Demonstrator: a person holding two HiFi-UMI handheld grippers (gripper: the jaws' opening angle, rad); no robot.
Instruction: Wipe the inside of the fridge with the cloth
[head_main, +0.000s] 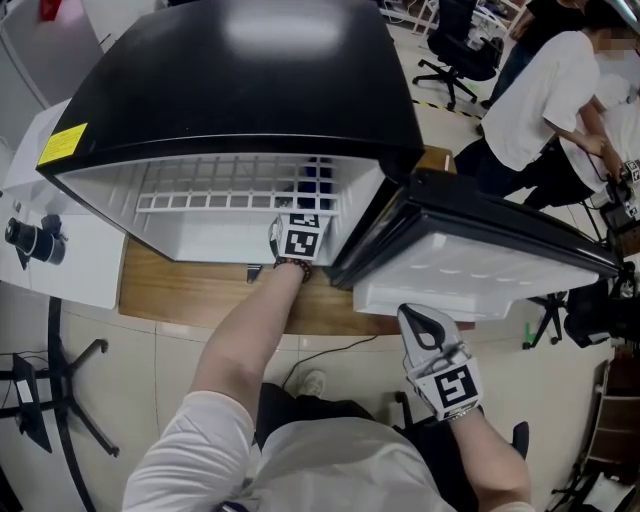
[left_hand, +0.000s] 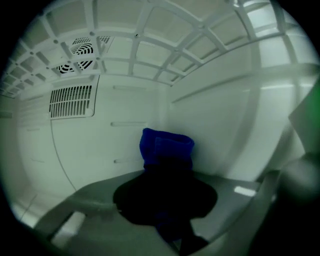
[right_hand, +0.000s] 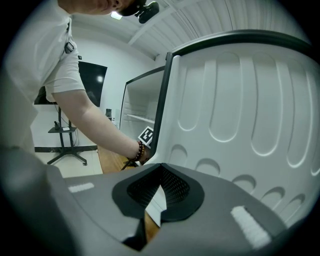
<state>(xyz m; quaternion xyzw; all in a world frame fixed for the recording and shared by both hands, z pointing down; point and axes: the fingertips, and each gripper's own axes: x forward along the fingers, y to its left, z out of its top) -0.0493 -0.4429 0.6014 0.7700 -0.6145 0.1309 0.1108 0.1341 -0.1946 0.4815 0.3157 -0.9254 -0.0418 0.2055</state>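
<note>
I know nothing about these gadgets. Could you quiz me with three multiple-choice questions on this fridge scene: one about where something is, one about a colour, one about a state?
1. Where is the left tool?
A) inside the fridge
B) in a sink
C) in a drawer

2. What colour is the cloth?
A) red
B) yellow
C) blue

3. How is the right tool?
A) wide open
B) shut and empty
C) gripping a cup

Answers:
1 A: its own view shows white inner walls and a shelf around it.
2 C: the cloth gripped in the left tool is plainly blue.
3 B: its jaws meet with nothing between them.
</note>
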